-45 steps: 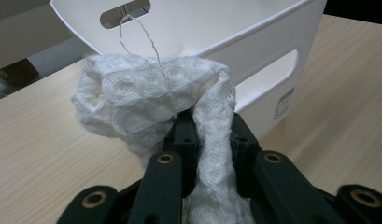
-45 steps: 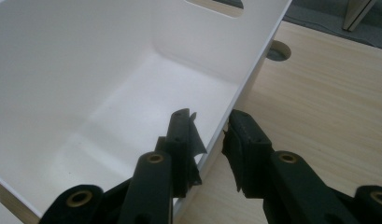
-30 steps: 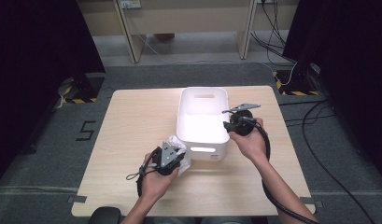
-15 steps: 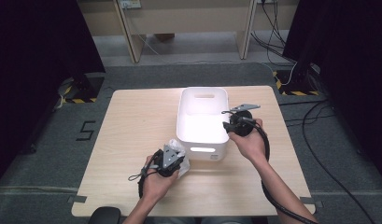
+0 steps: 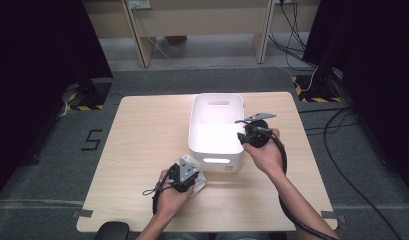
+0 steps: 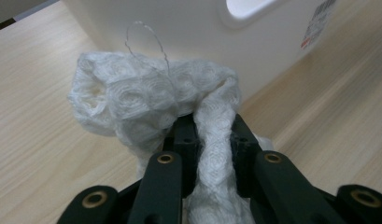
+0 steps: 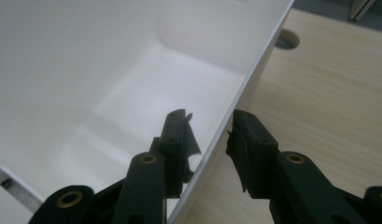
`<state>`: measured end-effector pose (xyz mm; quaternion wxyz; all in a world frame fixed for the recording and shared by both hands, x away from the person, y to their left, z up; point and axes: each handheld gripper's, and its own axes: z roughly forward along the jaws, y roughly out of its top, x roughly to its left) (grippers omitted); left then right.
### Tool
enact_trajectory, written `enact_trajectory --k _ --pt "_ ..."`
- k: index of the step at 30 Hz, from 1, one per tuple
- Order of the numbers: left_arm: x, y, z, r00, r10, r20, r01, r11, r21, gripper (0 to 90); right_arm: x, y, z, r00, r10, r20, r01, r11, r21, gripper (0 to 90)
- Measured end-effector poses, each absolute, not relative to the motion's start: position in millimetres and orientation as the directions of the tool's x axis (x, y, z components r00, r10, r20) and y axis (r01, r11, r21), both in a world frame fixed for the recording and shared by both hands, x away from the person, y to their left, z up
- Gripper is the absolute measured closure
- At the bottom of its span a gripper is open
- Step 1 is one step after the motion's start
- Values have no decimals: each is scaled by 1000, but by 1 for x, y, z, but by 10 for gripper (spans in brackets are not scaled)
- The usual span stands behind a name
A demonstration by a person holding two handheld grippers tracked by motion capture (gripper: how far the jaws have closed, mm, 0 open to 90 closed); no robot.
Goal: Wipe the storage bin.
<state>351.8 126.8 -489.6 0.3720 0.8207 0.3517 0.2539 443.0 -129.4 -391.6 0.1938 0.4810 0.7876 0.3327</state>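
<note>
A white plastic bin [image 5: 215,150] stands on the wooden table [image 5: 147,135], a little right of centre. My left gripper [image 5: 191,166] sits by the bin's near left corner, shut on a crumpled white cloth [image 5: 198,184]. In the left gripper view the cloth [image 6: 142,98] bulges out past the left gripper [image 6: 212,127], with the bin wall [image 6: 188,28] just behind. My right gripper [image 5: 246,138] is at the bin's right wall. In the right gripper view the right gripper [image 7: 209,123] has one jaw inside the bin [image 7: 86,70] and one outside, closed in on the rim.
The bin's inside looks bare white. A round hole [image 7: 286,39] is cut in the tabletop beyond the bin. Open tabletop lies to the left and along the front edge. Cables [image 5: 337,150] trail over the grey floor to the right.
My left gripper and the cloth have drifted slightly toward the table's front edge. The right gripper and the bin have stayed put.
</note>
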Motion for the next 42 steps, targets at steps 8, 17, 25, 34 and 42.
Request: enact_trajectory --k 8,17,25,34,42 --pt "352 124 -491 624 765 160 395 -485 780 775 445 -129 -395 -449 893 31 645 300 702 675" --pt "343 121 -484 623 765 163 386 -481 787 774 439 -131 -386 -440 897 37 642 286 712 678" --pt "344 112 -478 638 751 170 362 -487 795 775 435 -129 -384 -436 900 17 636 295 713 707" --pt "351 109 -487 643 749 161 376 -491 785 775 433 -128 -383 -440 898 20 638 296 711 707" --pt "349 107 -479 645 748 153 364 -478 800 775 432 -127 -383 -443 896 9 633 306 711 706"
